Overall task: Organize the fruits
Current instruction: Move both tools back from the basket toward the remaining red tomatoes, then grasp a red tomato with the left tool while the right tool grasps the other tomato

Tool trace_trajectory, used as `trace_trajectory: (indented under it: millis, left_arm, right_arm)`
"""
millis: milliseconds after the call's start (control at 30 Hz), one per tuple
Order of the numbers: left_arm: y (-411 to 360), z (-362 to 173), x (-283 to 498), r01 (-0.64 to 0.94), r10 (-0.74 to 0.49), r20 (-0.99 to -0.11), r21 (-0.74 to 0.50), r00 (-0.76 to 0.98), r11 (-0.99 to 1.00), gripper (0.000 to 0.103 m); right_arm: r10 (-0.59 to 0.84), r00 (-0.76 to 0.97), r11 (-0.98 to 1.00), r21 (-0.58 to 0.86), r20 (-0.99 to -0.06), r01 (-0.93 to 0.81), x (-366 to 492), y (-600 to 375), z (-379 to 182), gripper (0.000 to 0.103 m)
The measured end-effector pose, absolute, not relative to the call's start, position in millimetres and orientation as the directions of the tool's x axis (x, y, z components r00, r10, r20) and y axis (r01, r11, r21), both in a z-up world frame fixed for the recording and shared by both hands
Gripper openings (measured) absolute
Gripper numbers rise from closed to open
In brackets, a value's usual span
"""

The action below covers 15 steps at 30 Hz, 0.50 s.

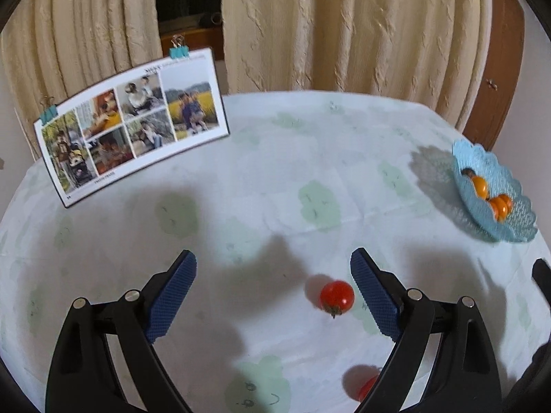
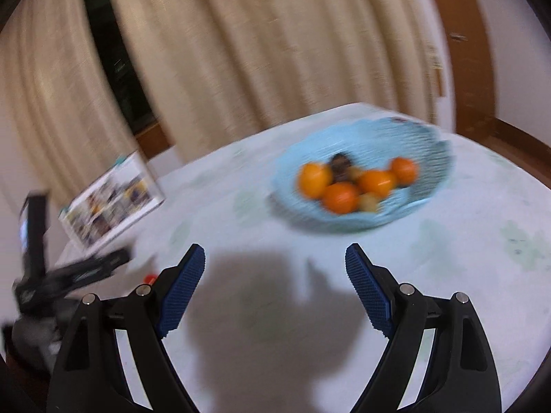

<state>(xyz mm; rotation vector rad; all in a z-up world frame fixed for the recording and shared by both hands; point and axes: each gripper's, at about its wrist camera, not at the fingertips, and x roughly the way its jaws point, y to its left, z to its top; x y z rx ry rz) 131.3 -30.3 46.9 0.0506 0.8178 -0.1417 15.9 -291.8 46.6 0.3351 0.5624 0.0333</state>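
Left gripper (image 1: 273, 268): wide open, nothing held, hovering over the table with its blue pads spread apart.
Tomato (image 1: 336, 295): red, lying on the cloth between the left fingers, closer to the right-hand finger but touching neither; stem end turned toward the camera.
Second tomato (image 1: 365, 386): red, low in the left view, partly hidden behind the right-hand finger's black arm.
Right gripper (image 2: 275, 261): also wide open and empty, over bare cloth, pointed toward the bowl; this view is smeared with motion blur.
Bowl (image 2: 427, 137): pale blue, lacy, on the table ahead of the right gripper and well apart from it; in the left view it sits far off at the right edge of the table.
Oranges (image 2: 339, 198): several in the bowl, bunched together, with a dark fruit (image 2: 340, 165) behind them and something pale and small among them, too blurred to name.
Table (image 1: 275, 158): round, covered in a white cloth with faint green patches.
Photo card (image 1: 131, 127): collage standing at the far left, held by blue clips.
Curtain (image 1: 344, 24): cream, hanging behind the table.
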Motion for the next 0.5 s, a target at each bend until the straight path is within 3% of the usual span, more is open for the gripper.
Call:
trace_trajectory:
  millis: [200,267,400,500]
  left_arm:
    - [-47,34,128,0.216,-0.150,-0.751,-0.010,0.644,0.976,0.089]
    - [-52,29,127,0.236,-0.162,-0.762,-0.013,0.627,0.972,0.077]
    - [-58,18,129,0.250,-0.173,-0.785,-0.024,0.595,0.968,0.069]
    - [-59,12,131,0.251,-0.178,-0.799,-0.035,0.575,0.967,0.057]
  right_arm:
    - [0.208,0.796,0.962,0.266,-0.569,-0.061,18,-253,38,0.085]
    - [0.220,0.783,0.963,0.259,-0.582,-0.078,18,-247,35,0.085]
    - [0.238,0.763,0.963,0.250,-0.601,-0.104,19,-240,29,0.085]
    - [0.250,0.753,0.962,0.247,-0.609,-0.119,19,-237,26,0.085]
